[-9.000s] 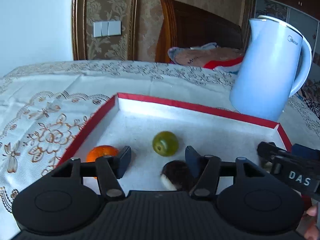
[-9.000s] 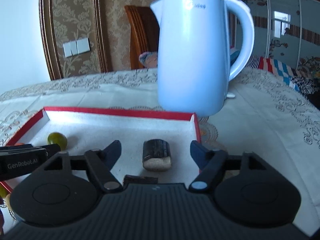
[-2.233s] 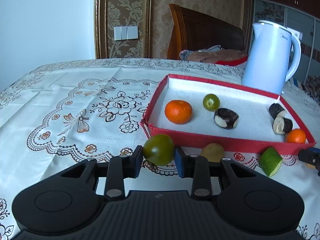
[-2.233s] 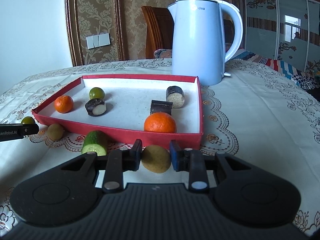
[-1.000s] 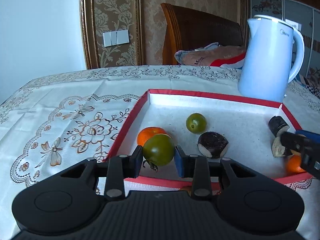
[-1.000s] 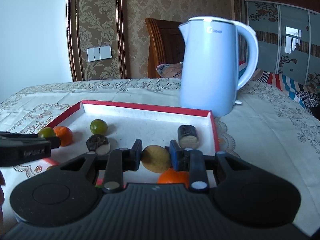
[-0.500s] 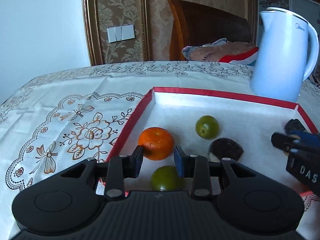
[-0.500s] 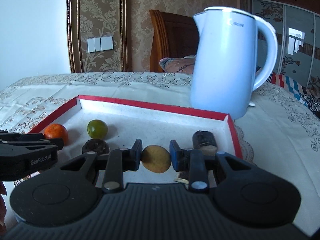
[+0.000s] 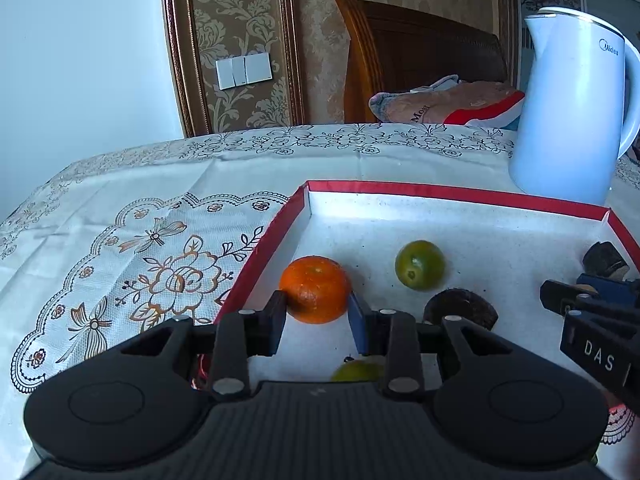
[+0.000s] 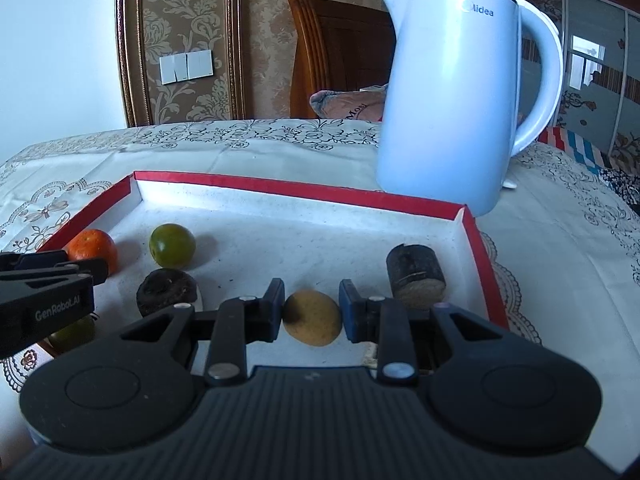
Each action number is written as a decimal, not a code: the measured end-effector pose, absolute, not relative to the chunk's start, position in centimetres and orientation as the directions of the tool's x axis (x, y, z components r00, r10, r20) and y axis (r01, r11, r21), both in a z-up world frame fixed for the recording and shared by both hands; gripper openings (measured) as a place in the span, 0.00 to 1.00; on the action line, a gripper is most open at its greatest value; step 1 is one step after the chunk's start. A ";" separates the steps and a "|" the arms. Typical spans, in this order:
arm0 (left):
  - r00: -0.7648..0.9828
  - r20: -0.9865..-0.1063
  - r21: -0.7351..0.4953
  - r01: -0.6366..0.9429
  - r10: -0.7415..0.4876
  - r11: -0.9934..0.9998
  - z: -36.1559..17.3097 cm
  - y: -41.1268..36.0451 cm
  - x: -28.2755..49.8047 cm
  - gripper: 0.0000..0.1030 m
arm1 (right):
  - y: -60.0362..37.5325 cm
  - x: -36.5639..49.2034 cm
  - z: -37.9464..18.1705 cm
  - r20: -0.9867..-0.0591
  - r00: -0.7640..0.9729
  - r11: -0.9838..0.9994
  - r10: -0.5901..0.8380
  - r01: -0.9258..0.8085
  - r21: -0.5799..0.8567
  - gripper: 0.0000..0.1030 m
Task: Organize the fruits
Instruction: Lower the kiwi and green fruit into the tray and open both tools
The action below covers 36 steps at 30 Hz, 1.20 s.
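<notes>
A red-rimmed tray (image 9: 440, 191) with a white floor lies on the table; it also shows in the right wrist view (image 10: 280, 187). My left gripper (image 9: 316, 322) is open and empty above the tray's near left part. The green fruit it held (image 9: 356, 372) lies below its fingers; an orange (image 9: 314, 289) sits just beyond them. My right gripper (image 10: 311, 316) is shut on a yellow-brown fruit (image 10: 312, 317) above the tray's near part. A green fruit (image 10: 172, 245), an orange (image 10: 93, 249) and dark cut pieces (image 10: 416, 276) lie in the tray.
A pale blue kettle (image 10: 452, 92) stands just behind the tray's far right corner. A lace tablecloth (image 9: 120, 248) covers the table. A wooden chair (image 9: 416, 56) with a cushion stands behind the table.
My left gripper opened and the green fruit dropped into the tray below it. My right gripper moved forward over the tray with the yellow-brown fruit still held.
</notes>
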<state>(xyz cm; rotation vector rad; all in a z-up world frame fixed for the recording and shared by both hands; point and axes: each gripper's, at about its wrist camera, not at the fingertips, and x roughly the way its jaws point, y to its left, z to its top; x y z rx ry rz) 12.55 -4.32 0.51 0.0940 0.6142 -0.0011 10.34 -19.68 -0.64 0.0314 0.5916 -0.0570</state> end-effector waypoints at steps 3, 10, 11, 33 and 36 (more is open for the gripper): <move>0.818 -0.574 0.098 0.029 0.033 0.995 0.4 -4.5 12.5 0.32 | -19.8 10.3 -0.6 -0.558 0.829 0.998 -0.041 0.064 0.022 0.27; 0.806 -0.592 0.073 0.028 0.021 0.997 0.3 -4.1 12.7 0.33 | -19.8 10.3 -0.6 -0.559 0.828 0.997 -0.036 0.065 0.033 0.27; 0.798 -0.602 0.070 0.030 0.018 0.997 0.2 -4.0 12.9 0.33 | -19.8 10.3 -0.6 -0.558 0.829 0.997 -0.035 0.066 0.035 0.27; 0.785 -0.620 0.027 0.018 0.003 0.999 -0.1 -3.2 13.3 0.39 | -20.1 9.8 -0.5 -0.540 0.839 0.994 -0.065 0.101 0.036 0.75; 0.787 -0.617 0.035 0.012 0.012 0.999 -0.1 -3.3 13.2 0.44 | -20.1 9.7 -0.5 -0.536 0.841 0.994 -0.069 0.102 0.031 0.76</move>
